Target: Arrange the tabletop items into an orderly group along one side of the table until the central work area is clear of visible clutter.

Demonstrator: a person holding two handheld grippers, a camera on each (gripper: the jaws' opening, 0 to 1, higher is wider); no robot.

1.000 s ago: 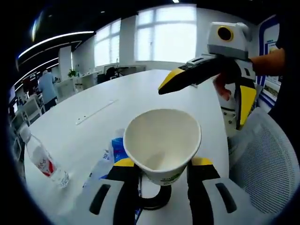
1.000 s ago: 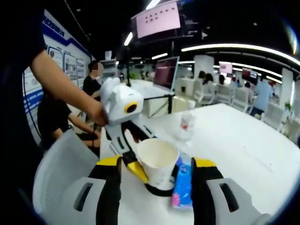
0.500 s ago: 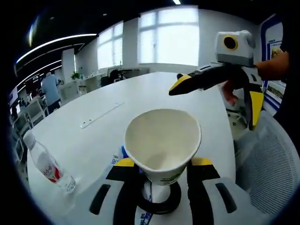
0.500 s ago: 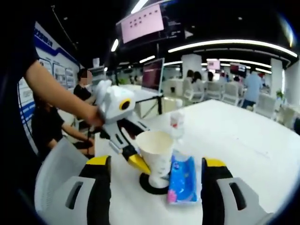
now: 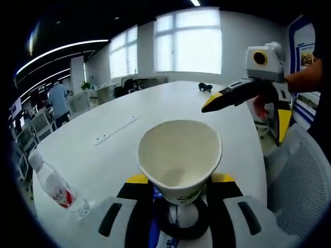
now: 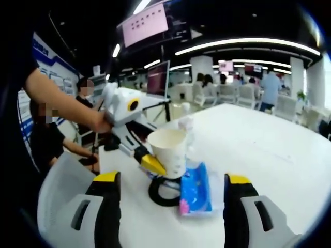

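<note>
Paper cup (image 5: 179, 157), low centre of the left gripper view, clamped between my left gripper (image 5: 178, 187)'s jaws above a black ring (image 6: 164, 191); I judge this the carrying step. Blue tissue pack (image 6: 195, 189) lies just beside the ring, bottle (image 5: 56, 187) at lower left. My right gripper (image 6: 168, 202) stands wide, holding nothing. Next: set the cup down beside these, near the table (image 5: 155, 108) edge; open tabletop lies beyond.
</note>
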